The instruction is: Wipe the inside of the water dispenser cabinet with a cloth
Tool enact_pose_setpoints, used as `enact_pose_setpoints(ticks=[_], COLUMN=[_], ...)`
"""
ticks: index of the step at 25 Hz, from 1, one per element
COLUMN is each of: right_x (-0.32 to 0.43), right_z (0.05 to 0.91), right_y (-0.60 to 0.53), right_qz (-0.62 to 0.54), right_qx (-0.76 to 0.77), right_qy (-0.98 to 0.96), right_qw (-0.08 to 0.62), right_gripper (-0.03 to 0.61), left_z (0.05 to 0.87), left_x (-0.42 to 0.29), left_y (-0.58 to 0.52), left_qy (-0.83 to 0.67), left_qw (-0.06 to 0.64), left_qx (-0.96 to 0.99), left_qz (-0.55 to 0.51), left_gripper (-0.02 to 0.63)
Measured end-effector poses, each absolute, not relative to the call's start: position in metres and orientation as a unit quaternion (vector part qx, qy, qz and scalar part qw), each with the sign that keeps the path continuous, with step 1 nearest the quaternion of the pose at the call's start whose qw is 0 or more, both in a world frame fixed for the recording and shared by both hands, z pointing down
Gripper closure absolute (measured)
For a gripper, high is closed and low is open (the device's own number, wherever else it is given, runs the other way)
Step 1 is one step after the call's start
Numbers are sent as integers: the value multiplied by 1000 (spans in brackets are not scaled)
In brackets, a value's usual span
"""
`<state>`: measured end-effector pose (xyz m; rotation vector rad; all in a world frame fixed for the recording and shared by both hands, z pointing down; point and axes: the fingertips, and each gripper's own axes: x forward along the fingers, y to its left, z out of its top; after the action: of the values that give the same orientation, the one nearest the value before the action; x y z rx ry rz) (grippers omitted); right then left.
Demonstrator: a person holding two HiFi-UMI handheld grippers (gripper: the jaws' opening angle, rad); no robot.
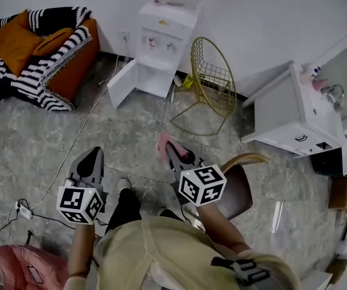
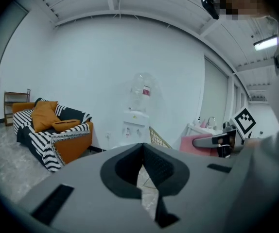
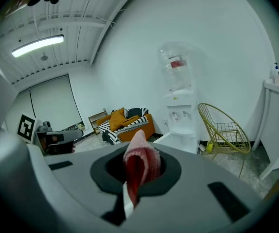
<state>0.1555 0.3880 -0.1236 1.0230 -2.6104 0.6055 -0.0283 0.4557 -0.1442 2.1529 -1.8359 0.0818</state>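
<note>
The white water dispenser (image 1: 161, 41) stands against the far wall, with its lower cabinet door (image 1: 121, 81) swung open to the left. My right gripper (image 1: 170, 150) is shut on a folded pink cloth (image 1: 162, 142), well short of the dispenser. In the right gripper view the cloth (image 3: 139, 163) sticks up between the jaws, and the dispenser (image 3: 181, 111) is ahead. My left gripper (image 1: 93, 160) is to the left at about the same distance, its jaws shut with nothing in them. The left gripper view shows the dispenser (image 2: 136, 125) beyond its own gripper (image 2: 142, 149).
An orange sofa with a striped blanket (image 1: 40, 47) sits far left. A gold wire chair (image 1: 213, 80) stands just right of the dispenser. A white sink cabinet (image 1: 294, 116) is at right, a brown chair (image 1: 241, 189) is beside me, and cables (image 1: 22, 210) lie on the floor at left.
</note>
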Motion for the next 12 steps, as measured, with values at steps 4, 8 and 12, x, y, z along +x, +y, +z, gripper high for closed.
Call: enact_pose_setpoints(ticks=[4, 8, 12], right_x=[125, 111, 106], right_z=[-117, -109, -99], right_y=[366, 349, 333], right_qz=[223, 231, 232], right_qx=[377, 403, 420], right_qy=[-889, -874, -862], right_qw=[137, 146, 162], right_gripper=[552, 552, 552], left_z=[-136, -122, -109], left_x=[-61, -83, -97], left_y=[421, 390, 357], left_qy=[-614, -585, -566], left_qw=[162, 174, 177], left_qx=[771, 790, 802], left_qz=[42, 53, 67], left_gripper=[611, 611, 611])
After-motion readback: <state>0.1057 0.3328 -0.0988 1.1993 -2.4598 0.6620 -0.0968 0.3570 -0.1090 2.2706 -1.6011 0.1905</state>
